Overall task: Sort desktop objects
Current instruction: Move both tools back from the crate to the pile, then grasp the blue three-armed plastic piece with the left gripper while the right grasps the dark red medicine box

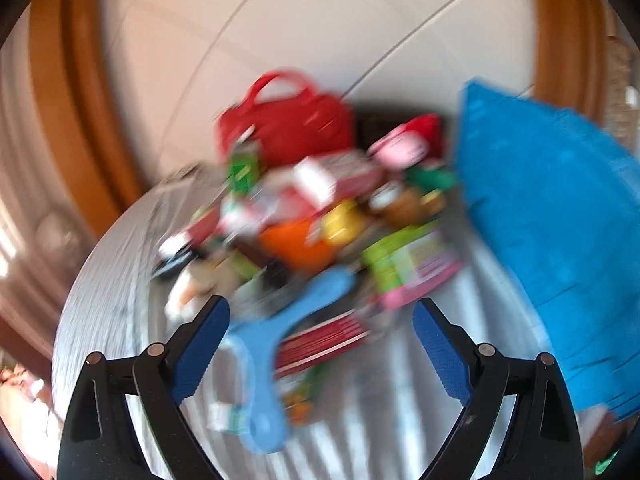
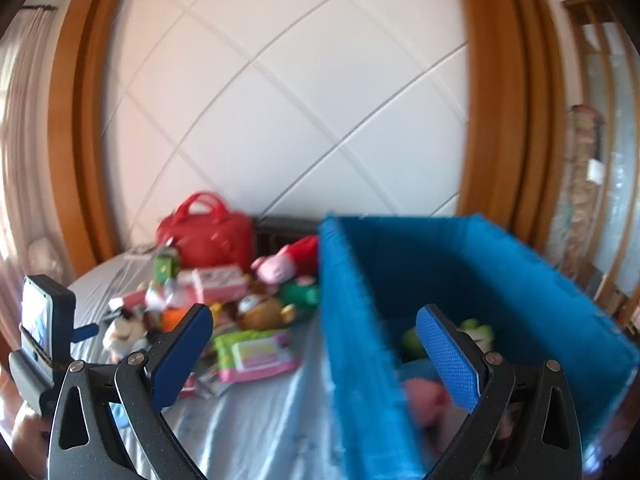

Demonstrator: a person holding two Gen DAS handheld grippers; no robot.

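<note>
A heap of toys, boxes and packets (image 1: 320,216) lies on a pale sheet; the left wrist view is motion-blurred. My left gripper (image 1: 320,312) is open above the heap's near edge, over a light blue plastic boomerang-shaped piece (image 1: 280,344) that lies between its fingers. A blue fabric bin (image 2: 440,300) stands to the right and holds soft toys (image 2: 424,400). My right gripper (image 2: 316,332) is open and empty, straddling the bin's near left wall. The bin also shows in the left wrist view (image 1: 552,220).
A red handbag (image 2: 208,232) stands behind the heap against a white quilted headboard (image 2: 280,100) framed in orange wood. A pink and green packet (image 2: 256,352) lies near the bin. The left gripper's body (image 2: 44,336) shows at the far left.
</note>
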